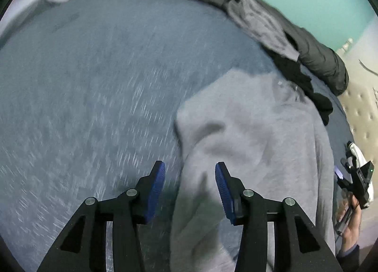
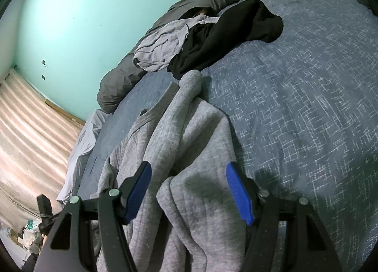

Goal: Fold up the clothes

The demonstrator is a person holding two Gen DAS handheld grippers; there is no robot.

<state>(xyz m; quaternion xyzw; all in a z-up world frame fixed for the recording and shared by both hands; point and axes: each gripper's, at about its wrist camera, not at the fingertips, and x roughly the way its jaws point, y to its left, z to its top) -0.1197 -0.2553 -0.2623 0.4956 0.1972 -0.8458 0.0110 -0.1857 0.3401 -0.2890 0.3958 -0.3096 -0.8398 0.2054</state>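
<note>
on the blue bedspread, a grey sweatshirt lay rumpled, partly doubled over; left gripper and right gripper hovered wide open, empty.

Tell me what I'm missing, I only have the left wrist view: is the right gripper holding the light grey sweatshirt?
Observer: No. The right gripper is open above the light grey sweatshirt, its blue pads clear of the cloth.
Operator: Any loose part near it?
Observer: A rolled sleeve stretches toward the black garment.
Operator: What's beyond that?
Observer: A crumpled pale grey shirt lies against the dark grey duvet, on the blue patterned bedspread.
</note>
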